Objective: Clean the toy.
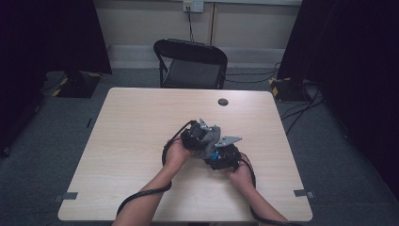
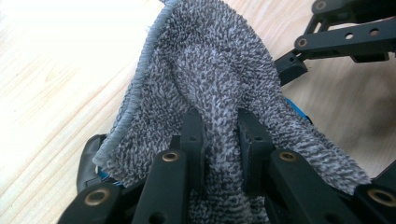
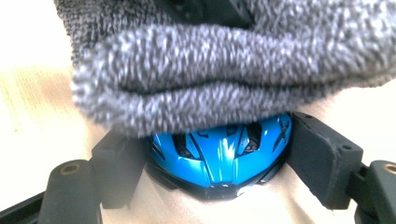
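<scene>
Grey cloth [image 2: 210,93] lies nearest the lens in the left gripper view, a fold of it pinched between the two black jaws of the left gripper [image 2: 219,135], which is clenched on it. From that grip the cloth spreads up and away from the jaws and drapes over what lies beyond. In the right gripper view the same cloth [image 3: 224,74] hangs across the top, just above a small blue helmet [image 3: 219,154]. The right gripper [image 3: 219,163] has its jaws spread wide, one pad on each side of the helmet and pressing its flanks, so it grasps the helmet. From above, both grippers meet near the middle of the table [image 1: 141,117], left gripper [image 1: 200,136] touching close to right gripper [image 1: 223,157]. Judged from this, the coming move is a wipe: the cloth sits directly over the helmet's crown, so the left hand need only rub downward.
</scene>
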`<state>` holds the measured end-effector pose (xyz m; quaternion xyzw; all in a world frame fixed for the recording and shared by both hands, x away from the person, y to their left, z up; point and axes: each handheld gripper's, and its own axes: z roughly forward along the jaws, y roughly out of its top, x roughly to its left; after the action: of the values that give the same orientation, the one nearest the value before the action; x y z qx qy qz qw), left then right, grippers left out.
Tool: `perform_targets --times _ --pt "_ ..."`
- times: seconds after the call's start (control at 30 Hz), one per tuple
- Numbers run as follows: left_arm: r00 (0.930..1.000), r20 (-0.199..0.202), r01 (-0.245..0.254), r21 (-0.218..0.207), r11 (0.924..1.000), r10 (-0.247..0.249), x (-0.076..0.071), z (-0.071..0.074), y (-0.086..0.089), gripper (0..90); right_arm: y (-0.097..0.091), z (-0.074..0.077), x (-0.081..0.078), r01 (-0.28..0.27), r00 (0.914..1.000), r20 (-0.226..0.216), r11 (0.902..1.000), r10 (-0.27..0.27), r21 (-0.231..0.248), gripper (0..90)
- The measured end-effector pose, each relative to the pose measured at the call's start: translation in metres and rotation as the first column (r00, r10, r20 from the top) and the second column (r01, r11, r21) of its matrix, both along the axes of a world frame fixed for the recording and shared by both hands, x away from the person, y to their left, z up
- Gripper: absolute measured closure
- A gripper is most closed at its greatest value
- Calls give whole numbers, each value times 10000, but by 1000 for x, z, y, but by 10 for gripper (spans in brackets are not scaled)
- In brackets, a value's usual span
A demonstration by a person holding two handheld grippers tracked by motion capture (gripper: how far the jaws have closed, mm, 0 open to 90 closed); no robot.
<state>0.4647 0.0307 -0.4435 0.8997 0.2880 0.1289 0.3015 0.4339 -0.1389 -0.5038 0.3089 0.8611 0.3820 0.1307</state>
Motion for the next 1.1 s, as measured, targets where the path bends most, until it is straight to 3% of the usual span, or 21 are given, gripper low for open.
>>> perform_targets --times 1.1 --pt "9939 64 -1103 339 9933 1101 21 1 37 753 0 0 0 -5 10000 6 10000 5 0 239"
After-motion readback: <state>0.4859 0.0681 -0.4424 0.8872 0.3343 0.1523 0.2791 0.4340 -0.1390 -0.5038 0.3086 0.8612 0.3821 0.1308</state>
